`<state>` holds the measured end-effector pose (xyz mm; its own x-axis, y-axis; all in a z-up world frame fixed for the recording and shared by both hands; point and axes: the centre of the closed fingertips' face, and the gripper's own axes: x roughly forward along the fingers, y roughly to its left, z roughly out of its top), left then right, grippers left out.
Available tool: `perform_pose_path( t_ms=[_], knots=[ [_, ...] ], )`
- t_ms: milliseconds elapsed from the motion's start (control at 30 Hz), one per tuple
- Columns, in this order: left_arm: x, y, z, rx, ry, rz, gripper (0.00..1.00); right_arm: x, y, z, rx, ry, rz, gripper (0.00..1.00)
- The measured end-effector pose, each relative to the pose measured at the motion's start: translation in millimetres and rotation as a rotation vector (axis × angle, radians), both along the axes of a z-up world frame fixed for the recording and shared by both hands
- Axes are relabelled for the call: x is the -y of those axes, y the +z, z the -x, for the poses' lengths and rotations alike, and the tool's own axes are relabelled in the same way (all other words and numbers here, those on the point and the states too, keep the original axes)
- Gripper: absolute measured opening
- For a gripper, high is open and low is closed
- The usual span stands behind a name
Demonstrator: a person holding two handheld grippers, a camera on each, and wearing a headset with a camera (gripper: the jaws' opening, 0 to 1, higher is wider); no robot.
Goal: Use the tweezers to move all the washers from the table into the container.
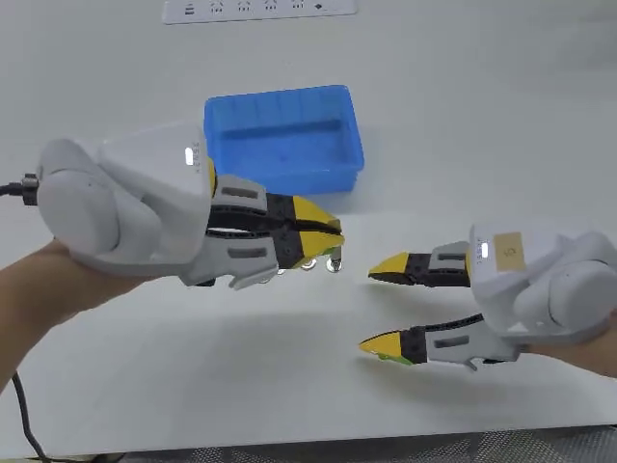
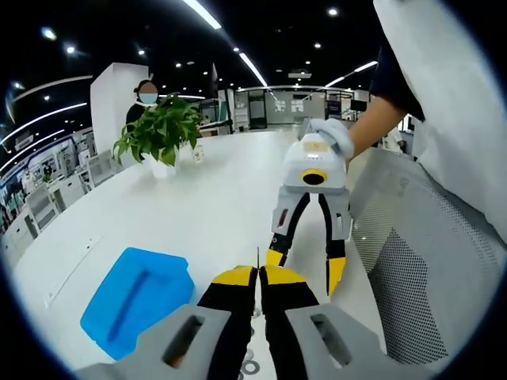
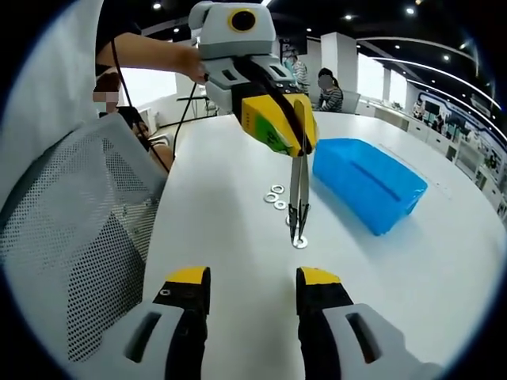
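Left claw [image 3: 296, 145] grips tweezers [image 3: 299, 190]; their tips touch a washer [image 3: 299, 241].

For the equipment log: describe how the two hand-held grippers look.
The left hand-held gripper and right hand-held gripper share rounded white housings, black jaws tipped yellow, and a small light on top. A black cable leaves the left one's rear; a tan label sits on the right one.
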<state>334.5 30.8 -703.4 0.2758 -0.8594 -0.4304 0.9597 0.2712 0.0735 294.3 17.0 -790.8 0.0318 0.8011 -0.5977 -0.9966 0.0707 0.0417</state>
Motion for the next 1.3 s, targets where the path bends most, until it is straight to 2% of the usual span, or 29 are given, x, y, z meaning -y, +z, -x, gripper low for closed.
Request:
perform_pose_path(
  t_ms=[100,467,667,767,833,967,1067,1167,1300],
  knots=[
    [-0.8,-2.3,-1.9,0.005,0.002,-0.007,0.06,0.5,-1.0,1.3,-0.004,0.005,0.006,0.49],
    [0.7,-5.5,-1.9,-0.027,-0.013,0.002,0.06,1.6,-5.5,3.2,-0.010,0.036,0.057,0.52],
    [-1.5,-5.4,-1.0,-0.049,-0.019,0.005,0.06,0.5,-3.6,-2.1,0.028,0.078,0.089,0.56],
    [-2.4,-5.7,0.7,-0.065,-0.025,0.006,0.06,-5.0,0.7,-6.7,0.058,0.099,0.081,0.55],
    [-3.0,-5.8,1.1,-0.068,-0.027,0.003,0.06,-9.7,1.7,-10.0,0.059,0.107,0.076,0.54],
    [-4.0,-6.2,2.1,-0.080,-0.032,-0.004,0.06,-18.4,0.2,-19.7,0.088,0.127,0.085,0.47],
    [-4.2,-6.5,2.8,-0.086,-0.038,-0.010,0.06,-26.5,2.9,-27.5,0.100,0.127,0.070,0.44],
    [-4.5,-6.6,2.4,-0.088,-0.044,-0.021,0.06,-33.2,3.9,-34.8,0.096,0.127,0.064,0.36],
    [-5.1,-6.7,1.0,-0.091,-0.044,-0.030,0.06,-38.0,4.9,-36.8,0.088,0.141,0.061,0.26]
  ],
)
